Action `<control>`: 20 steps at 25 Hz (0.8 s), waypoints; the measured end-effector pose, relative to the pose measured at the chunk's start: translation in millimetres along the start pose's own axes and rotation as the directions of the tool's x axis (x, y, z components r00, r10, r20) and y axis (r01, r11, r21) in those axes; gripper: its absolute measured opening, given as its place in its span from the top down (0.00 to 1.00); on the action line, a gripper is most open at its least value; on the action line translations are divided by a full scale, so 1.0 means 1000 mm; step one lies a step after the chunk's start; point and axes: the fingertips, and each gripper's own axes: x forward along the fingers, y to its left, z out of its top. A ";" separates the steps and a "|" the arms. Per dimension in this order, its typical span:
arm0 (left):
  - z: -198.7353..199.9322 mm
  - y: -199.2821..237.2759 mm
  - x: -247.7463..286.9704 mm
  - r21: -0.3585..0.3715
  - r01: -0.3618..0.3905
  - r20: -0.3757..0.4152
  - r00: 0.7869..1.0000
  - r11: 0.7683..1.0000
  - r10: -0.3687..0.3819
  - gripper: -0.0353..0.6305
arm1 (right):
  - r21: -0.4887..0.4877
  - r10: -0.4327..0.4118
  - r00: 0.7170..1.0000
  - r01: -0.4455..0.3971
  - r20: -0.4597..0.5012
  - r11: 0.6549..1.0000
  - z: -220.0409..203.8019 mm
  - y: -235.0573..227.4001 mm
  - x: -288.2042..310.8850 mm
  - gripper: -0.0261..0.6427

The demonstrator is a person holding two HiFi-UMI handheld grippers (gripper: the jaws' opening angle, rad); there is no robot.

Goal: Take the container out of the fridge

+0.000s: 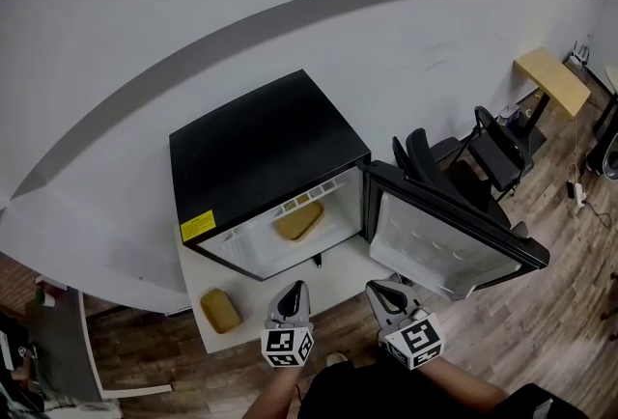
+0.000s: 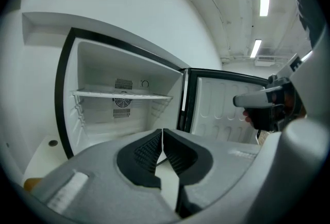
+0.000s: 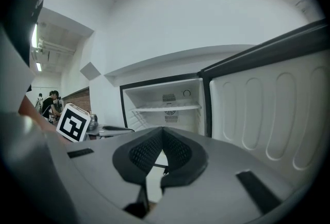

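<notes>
Head view: a black boxy mini fridge sits on a low white table, its white-lined door swung wide to the fridge's right. A yellow rounded container lies inside the fridge, near the front lip. A second yellow container lies on the table off the fridge's front-left corner. The left gripper and right gripper hover before the fridge opening, clear of its edges.

Left gripper view: jaws pressed together, holding nothing, with the open fridge cavity ahead.

Right gripper view: jaws closed and empty, fridge door close by.

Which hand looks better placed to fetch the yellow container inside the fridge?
Left, probably. The left gripper sits straight before the yellow container in the fridge; the right gripper hangs nearer the open door.
</notes>
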 end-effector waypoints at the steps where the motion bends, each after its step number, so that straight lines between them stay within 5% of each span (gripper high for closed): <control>1: -0.001 0.003 0.007 0.002 0.011 -0.006 1.000 1.000 -0.011 0.92 | 0.001 -0.004 1.000 0.004 0.000 1.000 0.000 0.001 0.002 0.96; 10: -0.015 0.032 0.068 0.045 0.043 -0.077 0.996 0.998 -0.040 0.92 | -0.005 -0.025 1.000 0.025 0.005 1.000 0.010 0.003 0.021 0.96; 15: -0.029 0.039 0.102 0.077 0.119 -0.148 0.983 0.990 -0.107 0.70 | 0.002 -0.026 0.999 0.026 0.021 1.000 0.017 -0.001 0.030 0.96; 20: -0.045 0.041 0.133 0.153 0.177 -0.241 0.961 0.972 -0.136 0.64 | -0.003 -0.028 0.999 0.028 0.023 1.000 0.020 -0.006 0.033 0.96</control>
